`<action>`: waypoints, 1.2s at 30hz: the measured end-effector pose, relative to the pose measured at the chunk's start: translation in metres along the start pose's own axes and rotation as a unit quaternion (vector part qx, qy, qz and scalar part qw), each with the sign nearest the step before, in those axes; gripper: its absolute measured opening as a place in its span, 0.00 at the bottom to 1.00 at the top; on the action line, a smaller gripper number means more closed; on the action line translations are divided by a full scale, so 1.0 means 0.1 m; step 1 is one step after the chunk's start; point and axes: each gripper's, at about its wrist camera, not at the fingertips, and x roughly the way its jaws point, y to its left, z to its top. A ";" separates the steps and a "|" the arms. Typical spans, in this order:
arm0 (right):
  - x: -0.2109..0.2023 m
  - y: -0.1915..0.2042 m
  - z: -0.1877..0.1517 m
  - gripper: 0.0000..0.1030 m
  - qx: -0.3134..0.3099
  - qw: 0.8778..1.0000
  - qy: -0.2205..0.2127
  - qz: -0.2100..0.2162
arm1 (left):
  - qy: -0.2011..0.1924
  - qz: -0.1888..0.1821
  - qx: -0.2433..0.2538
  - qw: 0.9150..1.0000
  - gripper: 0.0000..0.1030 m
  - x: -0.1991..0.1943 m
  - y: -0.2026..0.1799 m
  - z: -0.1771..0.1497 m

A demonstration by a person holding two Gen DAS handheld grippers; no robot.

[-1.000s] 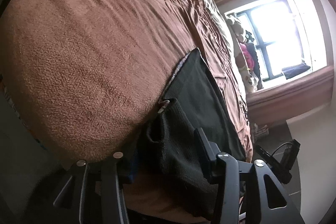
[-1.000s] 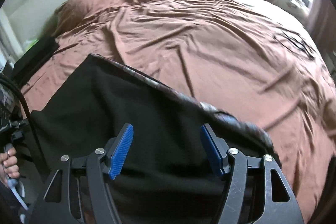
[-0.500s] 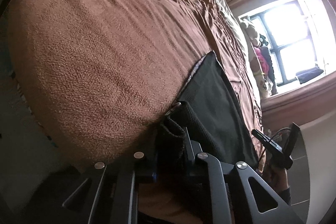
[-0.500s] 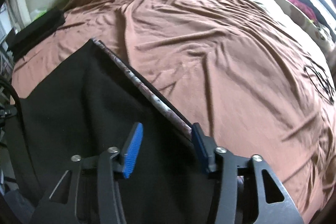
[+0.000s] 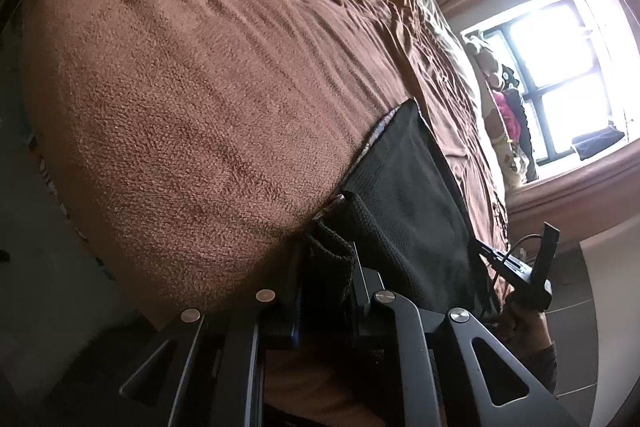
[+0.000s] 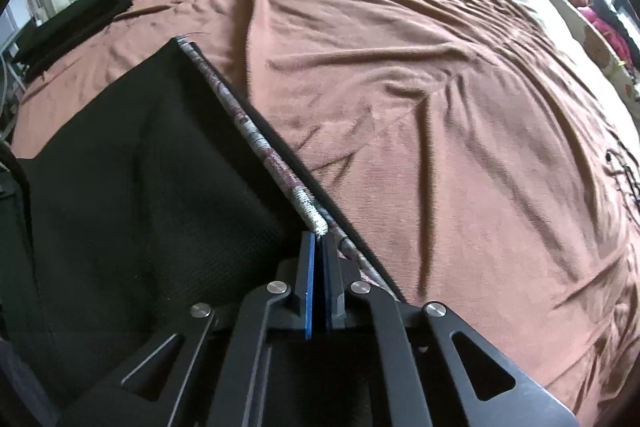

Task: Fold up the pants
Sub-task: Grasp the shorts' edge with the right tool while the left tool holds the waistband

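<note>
Black knit pants (image 6: 132, 195) on fuzzy brown blanket (image 6: 440, 107), left gripper (image 5: 326, 267) and right gripper (image 6: 319, 247) both clenched on the pants

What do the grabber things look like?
Both grippers are black, with flat arms that have triangle-shaped holes and round silver bolts. The right gripper has bright blue pads on the inside of its fingers. The left gripper shows just a sliver of blue. In the left view, the other gripper has a thin black cable looping from it.
</note>
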 end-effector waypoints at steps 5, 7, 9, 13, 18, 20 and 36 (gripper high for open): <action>-0.05 0.01 0.07 0.00 0.013 0.999 -0.008 -0.036 | 0.004 -0.003 0.001 1.000 0.17 -0.03 -0.02 0.00; -0.02 0.03 0.13 0.00 0.015 0.999 -0.005 -0.051 | 0.007 -0.006 -0.001 1.000 0.17 -0.04 -0.02 0.00; 0.04 0.05 0.17 0.00 0.015 0.998 0.002 -0.062 | 0.013 -0.011 -0.004 1.000 0.17 -0.03 -0.01 -0.01; 0.25 0.08 0.21 0.00 0.024 0.996 0.019 -0.079 | 0.026 -0.024 -0.013 0.999 0.18 -0.02 0.02 -0.02; 0.25 0.08 0.23 0.03 0.053 0.995 0.033 -0.081 | 0.035 -0.043 -0.026 0.998 0.18 0.01 0.09 -0.02; 0.12 0.01 0.27 0.04 0.074 0.994 0.023 -0.074 | 0.036 -0.051 -0.030 0.998 0.20 0.02 0.11 -0.01; -0.22 -0.05 -0.19 0.04 0.191 0.976 0.099 -0.025 | 0.015 -0.081 -0.018 0.996 0.10 -0.15 0.15 0.01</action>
